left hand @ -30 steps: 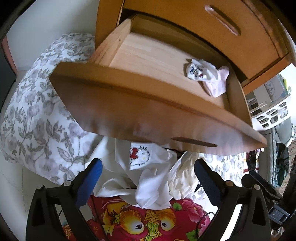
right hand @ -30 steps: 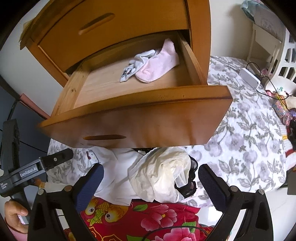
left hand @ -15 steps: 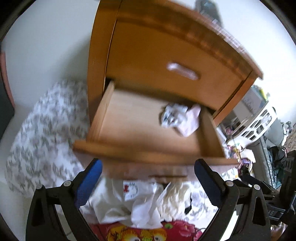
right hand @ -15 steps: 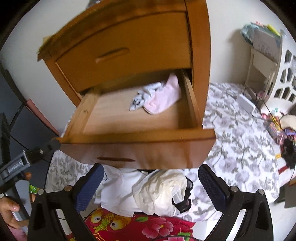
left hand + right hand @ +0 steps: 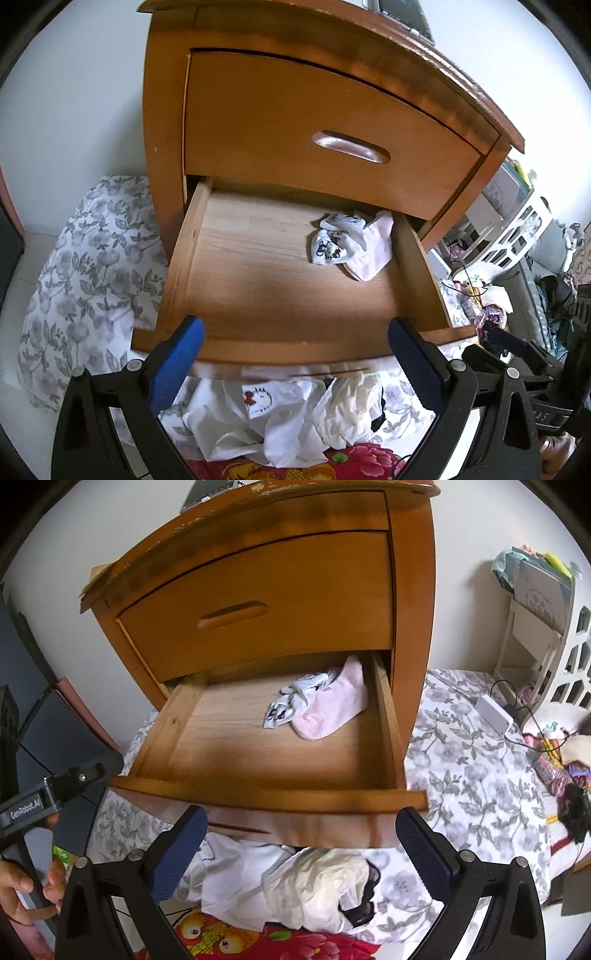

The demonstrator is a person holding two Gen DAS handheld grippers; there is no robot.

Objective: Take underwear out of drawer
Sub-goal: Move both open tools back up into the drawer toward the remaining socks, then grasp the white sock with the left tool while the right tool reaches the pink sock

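The lower drawer [image 5: 280, 295] [image 5: 258, 760] of a wooden nightstand stands pulled out. In its far right corner lie a white printed underwear piece [image 5: 332, 245] [image 5: 291, 705] and a pink one [image 5: 375, 251] [image 5: 332, 709], touching each other. My left gripper [image 5: 295, 354] is open, just in front of the drawer's front edge with nothing between its blue pads. My right gripper [image 5: 301, 843] is open too, holding nothing, near the drawer front. Below the drawer lies a heap of white and cream garments [image 5: 295, 417] [image 5: 295, 886].
The upper drawer [image 5: 332, 140] [image 5: 258, 605] is closed. A grey floral sheet [image 5: 81, 266] [image 5: 472, 768] covers the bedding either side of the nightstand. A red floral blanket [image 5: 258, 941] lies at the bottom. A white charger with cables [image 5: 493, 712] and clutter sit at right. A hand [image 5: 22, 882] holds the left gripper's handle.
Both grippers have risen and tilted up: the view went from under the drawer front to looking down into the drawer. Both stay open; the two underwear pieces have not moved.
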